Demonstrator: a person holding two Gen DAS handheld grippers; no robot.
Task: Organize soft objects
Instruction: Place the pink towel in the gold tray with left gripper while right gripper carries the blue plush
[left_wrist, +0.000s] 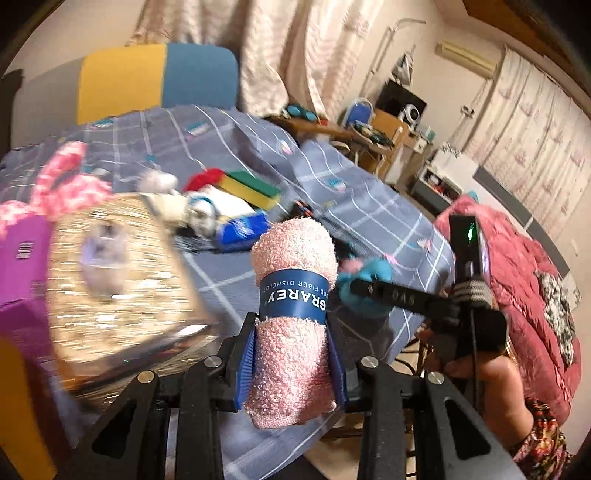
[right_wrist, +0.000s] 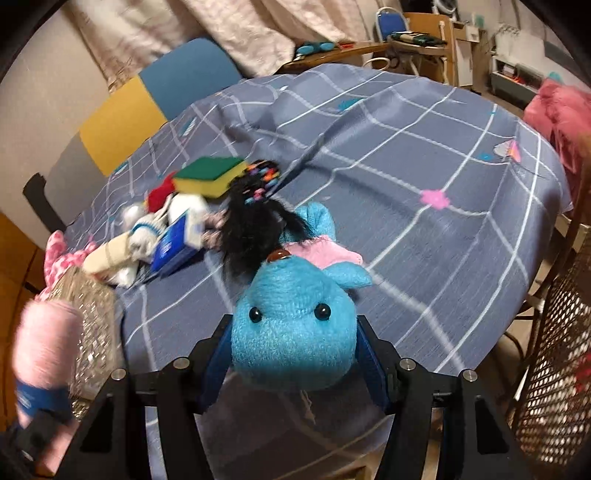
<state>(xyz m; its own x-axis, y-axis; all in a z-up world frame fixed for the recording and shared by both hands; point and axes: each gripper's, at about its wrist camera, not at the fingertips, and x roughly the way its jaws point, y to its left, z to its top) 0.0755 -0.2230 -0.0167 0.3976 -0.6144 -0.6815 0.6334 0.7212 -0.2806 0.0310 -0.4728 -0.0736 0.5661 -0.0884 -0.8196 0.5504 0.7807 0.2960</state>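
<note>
We are partway through: our left gripper (left_wrist: 291, 354) is clamped on a rolled pink dishcloth (left_wrist: 291, 314) and our right gripper (right_wrist: 291, 360) squeezes a blue plush toy (right_wrist: 295, 332), both over the desk (right_wrist: 424, 147) near the glittery basket (left_wrist: 118, 280). A sponge (right_wrist: 210, 175), socks (right_wrist: 144, 229) and other soft things still lie on the desk, and the basket's inside is blurred, so we cannot tell what it holds.
</note>
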